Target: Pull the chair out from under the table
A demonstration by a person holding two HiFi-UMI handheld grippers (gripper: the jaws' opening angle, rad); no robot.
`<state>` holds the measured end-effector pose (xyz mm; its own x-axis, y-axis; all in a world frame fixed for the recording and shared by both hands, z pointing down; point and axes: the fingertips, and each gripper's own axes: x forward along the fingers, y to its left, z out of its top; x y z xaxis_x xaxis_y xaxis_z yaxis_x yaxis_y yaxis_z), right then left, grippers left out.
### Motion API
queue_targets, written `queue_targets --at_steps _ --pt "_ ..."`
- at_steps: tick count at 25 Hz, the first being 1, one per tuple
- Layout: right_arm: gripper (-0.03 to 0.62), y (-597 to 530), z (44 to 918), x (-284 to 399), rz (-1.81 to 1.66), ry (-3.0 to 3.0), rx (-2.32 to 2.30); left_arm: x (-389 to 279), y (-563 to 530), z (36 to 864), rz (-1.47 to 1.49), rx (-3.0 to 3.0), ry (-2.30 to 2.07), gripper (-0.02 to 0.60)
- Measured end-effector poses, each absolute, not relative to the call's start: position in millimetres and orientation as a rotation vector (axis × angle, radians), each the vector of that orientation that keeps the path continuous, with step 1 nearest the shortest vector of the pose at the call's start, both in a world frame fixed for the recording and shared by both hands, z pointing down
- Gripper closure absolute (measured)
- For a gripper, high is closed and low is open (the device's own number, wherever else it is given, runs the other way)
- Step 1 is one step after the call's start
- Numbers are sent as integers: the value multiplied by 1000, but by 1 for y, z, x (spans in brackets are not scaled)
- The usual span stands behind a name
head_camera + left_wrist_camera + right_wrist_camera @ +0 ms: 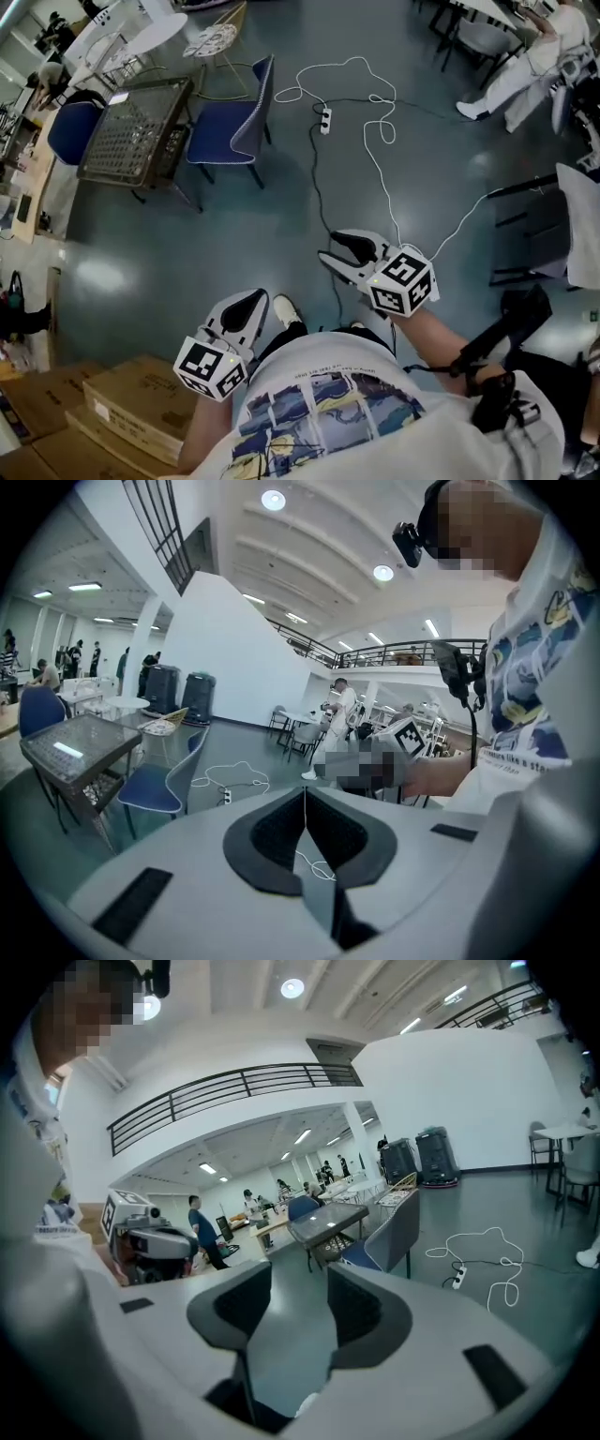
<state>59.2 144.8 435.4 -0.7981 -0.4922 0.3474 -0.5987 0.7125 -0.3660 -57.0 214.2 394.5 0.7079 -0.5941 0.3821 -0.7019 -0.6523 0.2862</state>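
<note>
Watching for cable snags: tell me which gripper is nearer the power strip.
Right. The right gripper is below and slightly right of the power strip in the head view; the left gripper sits farther back, down-left of it.

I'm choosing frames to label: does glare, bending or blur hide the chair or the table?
Head view: lamp glare on the floor, yet chair and table are sharp. Left gripper view: strong fisheye bending, dark corners, both small but clear. Right gripper view: same bending, a bright ceiling lamp, both clear.

White cable [348, 60] looped on floor [234, 244] by power strip [325, 120]; cardboard boxes [122, 403] lower left.
</note>
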Motion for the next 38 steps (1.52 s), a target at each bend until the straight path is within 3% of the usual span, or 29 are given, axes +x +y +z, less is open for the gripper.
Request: queue_targets --at_steps 6,11,20,28,38 --pt "425 67 445 -28 751 -2690 947 -176 162 406 414 2524 -1051 569" --pt "425 10 453 -64 730 -2635 974 -233 120 419 376 2468 -1091 569" --pt "425 -148 480 -83 783 -2572 990 -265 -11 423 377 2435 -1160 569" --pt "418 -305 503 -64 826 -2493 1038 -253 -154 397 376 2457 -1186 569" --pt "384 -420 547 -65 940 -2349 1282 -274 -264 410 404 2478 -1051 569"
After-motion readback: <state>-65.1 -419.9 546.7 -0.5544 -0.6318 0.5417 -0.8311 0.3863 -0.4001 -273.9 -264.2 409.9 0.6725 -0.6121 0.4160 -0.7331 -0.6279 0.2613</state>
